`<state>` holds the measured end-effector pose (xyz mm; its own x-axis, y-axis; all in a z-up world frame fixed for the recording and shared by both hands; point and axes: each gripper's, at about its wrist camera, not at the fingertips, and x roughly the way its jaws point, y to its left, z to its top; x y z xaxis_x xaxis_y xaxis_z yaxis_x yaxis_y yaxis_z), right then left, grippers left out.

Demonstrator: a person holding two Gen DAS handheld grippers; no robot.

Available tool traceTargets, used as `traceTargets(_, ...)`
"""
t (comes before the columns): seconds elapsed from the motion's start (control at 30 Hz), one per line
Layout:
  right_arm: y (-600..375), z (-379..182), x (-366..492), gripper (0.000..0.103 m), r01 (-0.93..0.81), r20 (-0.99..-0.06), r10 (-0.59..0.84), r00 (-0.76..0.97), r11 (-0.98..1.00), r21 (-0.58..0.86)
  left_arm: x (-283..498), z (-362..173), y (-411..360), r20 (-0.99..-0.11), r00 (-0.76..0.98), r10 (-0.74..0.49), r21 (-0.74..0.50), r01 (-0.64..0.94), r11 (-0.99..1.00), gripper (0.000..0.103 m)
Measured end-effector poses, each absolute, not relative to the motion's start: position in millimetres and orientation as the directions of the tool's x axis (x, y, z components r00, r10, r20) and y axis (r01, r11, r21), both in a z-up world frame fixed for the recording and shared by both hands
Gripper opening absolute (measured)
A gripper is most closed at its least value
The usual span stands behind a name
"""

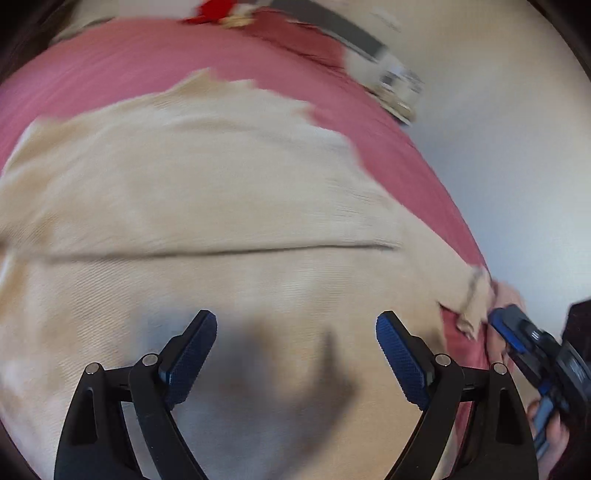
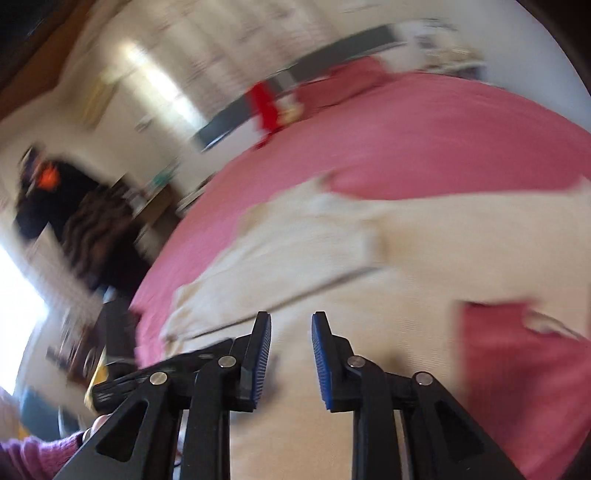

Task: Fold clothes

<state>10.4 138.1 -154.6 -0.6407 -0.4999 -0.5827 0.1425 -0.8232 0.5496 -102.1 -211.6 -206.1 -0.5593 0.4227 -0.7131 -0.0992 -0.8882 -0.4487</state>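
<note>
A cream garment (image 1: 207, 192) lies spread on a pink bed cover (image 1: 110, 66). A straight fold line runs across it in the left wrist view. My left gripper (image 1: 295, 350) is open and empty, just above the cloth. My right gripper (image 2: 291, 354) hovers over the same garment (image 2: 369, 258), jaws a little apart with nothing between them. It also shows in the left wrist view (image 1: 524, 339) at the garment's right corner. Both views are motion-blurred.
The pink cover (image 2: 406, 140) fills the bed. A darker red cloth (image 2: 517, 369) lies at the near right. Red and dark items (image 1: 214, 11) sit at the bed's far edge. Furniture and a dark hanging garment (image 2: 55, 199) stand left of the bed.
</note>
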Motion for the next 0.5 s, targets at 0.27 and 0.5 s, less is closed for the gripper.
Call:
traceTargets(0.27, 314.5, -176.0, 55.5, 0.028, -0.243, -0.646, -0.240, -0.725, -0.788, 0.565, -106.7, -179.8, 24.6, -0.682, -0.596, 0.424, 0.130, -0.669, -0.731, 0.090)
traceTargets(0.5, 342.7, -182.1, 55.7, 0.028, -0.293, -0.632, -0.222, -0.742, -0.741, 0.604, -69.8, -221.4, 139.2, -0.673, -0.612, 0.415, 0.532, -0.791, -0.303, 0.090)
